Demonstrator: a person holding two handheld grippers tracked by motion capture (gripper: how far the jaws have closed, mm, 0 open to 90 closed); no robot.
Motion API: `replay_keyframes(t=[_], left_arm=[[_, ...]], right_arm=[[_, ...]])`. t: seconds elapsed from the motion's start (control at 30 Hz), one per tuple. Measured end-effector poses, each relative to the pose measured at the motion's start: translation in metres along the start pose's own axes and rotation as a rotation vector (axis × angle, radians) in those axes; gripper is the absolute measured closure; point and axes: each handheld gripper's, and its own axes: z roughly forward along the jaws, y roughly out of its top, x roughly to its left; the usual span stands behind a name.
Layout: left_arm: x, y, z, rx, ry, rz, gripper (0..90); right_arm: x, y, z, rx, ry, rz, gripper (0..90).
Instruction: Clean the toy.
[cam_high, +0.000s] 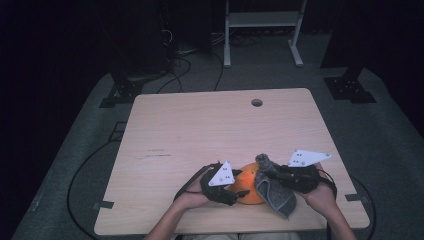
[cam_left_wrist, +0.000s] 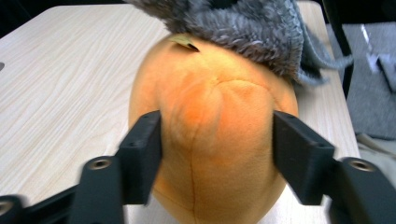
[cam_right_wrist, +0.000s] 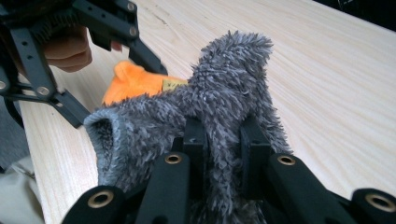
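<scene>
Right gripper (cam_right_wrist: 223, 140) clamps the grey cloth (cam_right_wrist: 224, 93) draped over the orange plush (cam_left_wrist: 212, 140) at the table's (cam_high: 200, 125) near edge; left gripper (cam_left_wrist: 217, 154) straddles it, jaws apart.

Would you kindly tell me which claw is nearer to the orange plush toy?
Left. The left claw has its jaws on either side of the orange plush toy, while the right claw sits beside it, shut on the grey fuzzy cloth draped over it.

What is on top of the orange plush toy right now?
A grey fuzzy cloth lies over the top of the orange plush toy, pinched by the right tool. The part of the toy under it is hidden.
</scene>
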Motion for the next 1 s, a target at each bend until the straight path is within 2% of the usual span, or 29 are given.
replay_keyframes(t=[0.03,0.07,0.1,0.17,0.23,0.3,0.37,0.43,0.5,0.53,0.6,0.7,0.77,0.93,1.0], left_arm=[[0.001,0.002,0.001,-0.021,-0.007,-0.036,20.5],[0.001,0.004,0.001,-0.046,-0.011,-0.062,18.3],[0.000,0.004,0.002,-0.045,-0.012,-0.064,18.4],[-0.001,0.004,0.003,-0.018,-0.014,-0.030,21.0],[-0.002,0.000,0.002,-0.019,-0.009,-0.010,28.1],[-0.001,-0.003,0.000,-0.010,-0.008,0.006,33.0],[0.001,-0.005,0.000,-0.006,-0.006,0.004,34.0],[0.002,-0.007,-0.001,-0.008,-0.011,-0.010,34.3],[0.003,-0.009,-0.002,-0.008,-0.025,-0.012,34.6],[0.003,-0.009,-0.001,-0.009,-0.029,-0.012,34.7],[0.003,-0.010,-0.002,-0.004,-0.037,-0.001,34.9],[0.004,-0.012,-0.004,-0.004,-0.047,0.006,35.0],[0.005,-0.014,-0.006,0.001,-0.051,0.006,34.9],[0.006,-0.018,-0.008,-0.002,-0.057,-0.004,34.8],[0.006,-0.018,-0.008,-0.003,-0.056,-0.005,34.7]], right_arm=[[0.001,0.001,0.000,0.002,-0.007,-0.005,76.0],[0.003,0.002,0.000,-0.002,-0.009,-0.010,76.0],[0.005,0.004,0.000,-0.013,0.014,-0.008,76.0],[0.011,0.006,0.002,-0.022,0.035,-0.017,75.8],[0.012,0.007,0.003,-0.016,0.035,-0.031,75.8],[0.005,0.002,0.003,-0.027,0.045,0.000,75.9],[-0.002,-0.005,0.003,-0.021,0.028,0.020,75.9],[-0.012,-0.015,0.005,0.008,-0.012,0.031,76.0],[-0.020,-0.024,0.004,0.026,-0.024,0.076,76.0],[-0.022,-0.026,0.003,0.031,-0.025,0.083,76.0],[-0.021,-0.023,0.000,0.011,-0.012,0.087,76.0],[-0.014,-0.013,-0.002,-0.043,0.020,0.064,75.7],[-0.013,-0.013,0.001,-0.038,0.029,0.061,75.7],[-0.028,-0.029,0.006,-0.041,0.076,0.160,75.5],[-0.031,-0.034,0.004,-0.023,0.066,0.170,75.5]])
